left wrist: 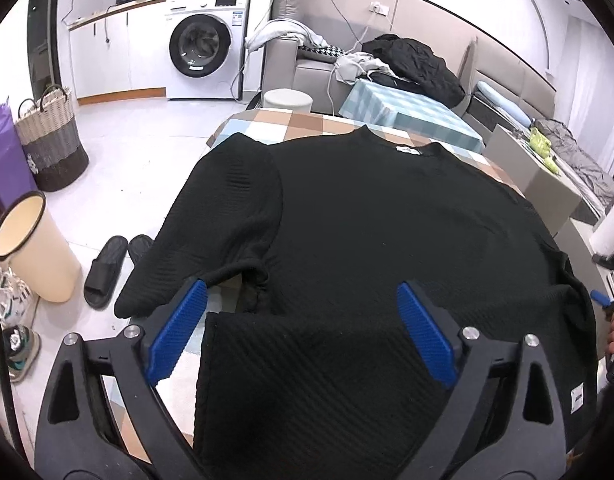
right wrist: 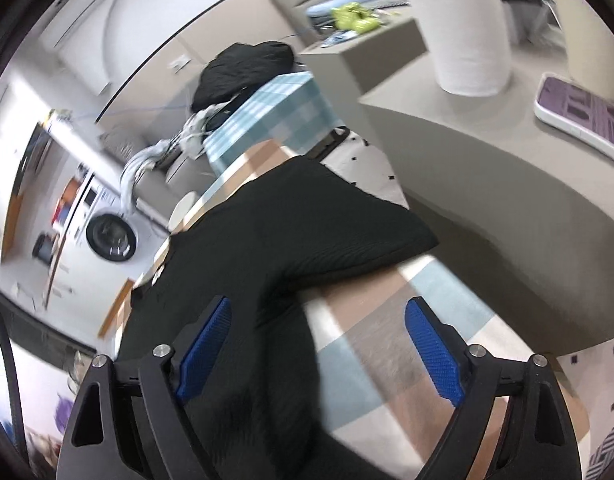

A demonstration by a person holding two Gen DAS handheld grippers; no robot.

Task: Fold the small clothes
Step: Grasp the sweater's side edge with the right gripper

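A black ribbed short-sleeved top lies spread flat on a checked tablecloth, neck at the far side, hem folded up near me. My left gripper is open and empty, its blue pads astride the folded hem just above the cloth. My right gripper is open and empty over the top's right edge and the tablecloth. The right sleeve points out to the right. The right gripper also shows at the left wrist view's right edge.
A cream bin, black slippers and a woven basket stand on the floor to the left. A grey counter with a paper roll and a phone is to the right. A sofa with clothes lies beyond.
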